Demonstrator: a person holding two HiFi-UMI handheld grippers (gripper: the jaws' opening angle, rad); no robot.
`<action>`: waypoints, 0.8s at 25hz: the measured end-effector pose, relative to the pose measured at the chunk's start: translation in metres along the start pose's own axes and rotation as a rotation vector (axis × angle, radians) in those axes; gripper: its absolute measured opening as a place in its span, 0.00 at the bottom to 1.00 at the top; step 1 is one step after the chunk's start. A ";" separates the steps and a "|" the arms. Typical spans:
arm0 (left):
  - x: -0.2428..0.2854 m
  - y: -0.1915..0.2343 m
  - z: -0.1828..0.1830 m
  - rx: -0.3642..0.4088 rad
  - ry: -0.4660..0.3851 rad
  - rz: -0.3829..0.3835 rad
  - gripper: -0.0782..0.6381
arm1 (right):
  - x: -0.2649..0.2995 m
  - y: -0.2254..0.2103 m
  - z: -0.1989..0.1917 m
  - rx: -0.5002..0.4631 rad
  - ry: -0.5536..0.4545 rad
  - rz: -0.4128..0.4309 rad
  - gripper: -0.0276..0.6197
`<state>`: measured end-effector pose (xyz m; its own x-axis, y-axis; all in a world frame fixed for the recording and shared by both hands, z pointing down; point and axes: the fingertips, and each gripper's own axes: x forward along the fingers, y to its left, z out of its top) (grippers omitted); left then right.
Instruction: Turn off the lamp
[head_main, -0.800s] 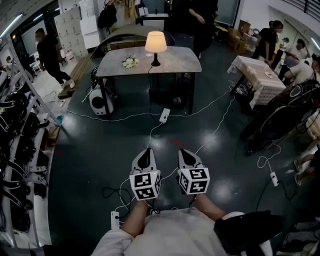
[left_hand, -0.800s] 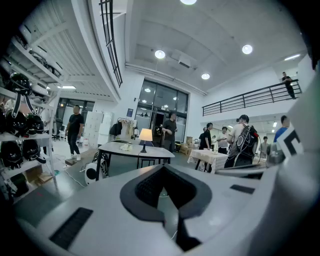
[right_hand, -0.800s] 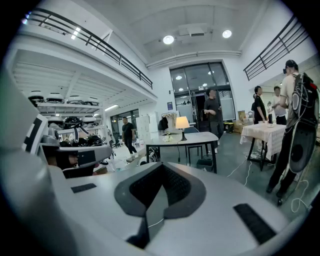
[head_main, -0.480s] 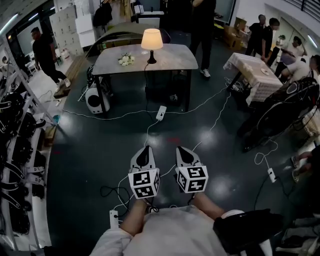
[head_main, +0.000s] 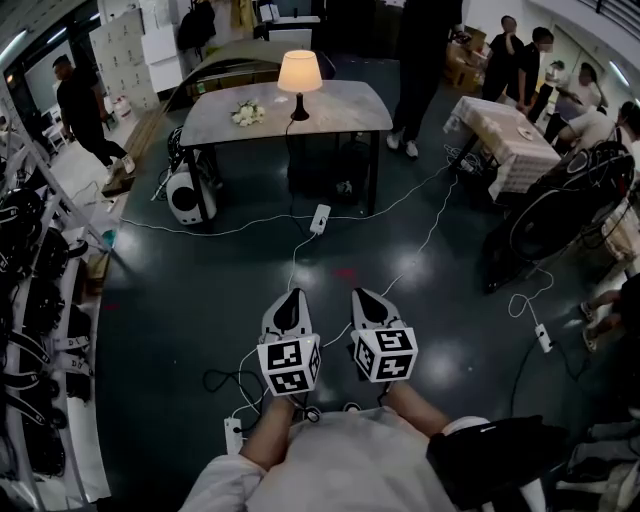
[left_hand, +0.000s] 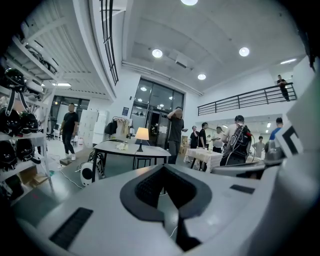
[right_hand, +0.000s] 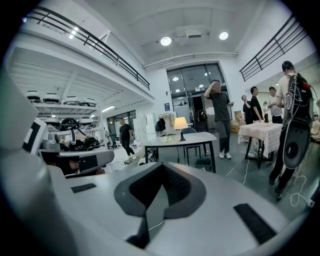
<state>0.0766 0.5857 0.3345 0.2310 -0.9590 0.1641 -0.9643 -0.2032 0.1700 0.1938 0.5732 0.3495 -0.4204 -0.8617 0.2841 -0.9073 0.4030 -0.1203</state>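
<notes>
Hardly moved, the left gripper (head_main: 290, 300) and right gripper (head_main: 365, 298) stay closed and empty, well short of the table (head_main: 345, 110), so the task has barely begun. On the table, flowers (head_main: 243, 114) lie left of the lit lamp (head_main: 299, 75). A bystander (head_main: 425, 60) has stepped round its right end, and a power strip (head_main: 319, 218) lies on the floor before it.

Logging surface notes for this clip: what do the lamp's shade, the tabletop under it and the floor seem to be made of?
Lamp shade: likely fabric or paper, matte; it glows evenly from within.
Tabletop: pale grey and faintly mottled, perhaps stone-look laminate; too far away to tell.
Floor: dark and glossy, probably sealed concrete or epoxy; bright reflections show on it.
</notes>
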 end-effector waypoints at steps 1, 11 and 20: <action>-0.001 0.003 0.000 0.000 0.001 -0.003 0.11 | 0.000 0.002 -0.001 0.001 0.002 -0.005 0.04; -0.002 0.015 -0.012 0.004 0.033 -0.046 0.11 | 0.002 0.008 -0.020 0.020 0.044 -0.054 0.04; 0.017 0.027 -0.017 0.019 0.037 -0.031 0.11 | 0.029 0.003 -0.024 0.004 0.067 -0.042 0.04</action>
<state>0.0564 0.5669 0.3581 0.2652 -0.9443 0.1950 -0.9588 -0.2369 0.1569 0.1791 0.5566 0.3807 -0.3808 -0.8550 0.3520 -0.9240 0.3658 -0.1112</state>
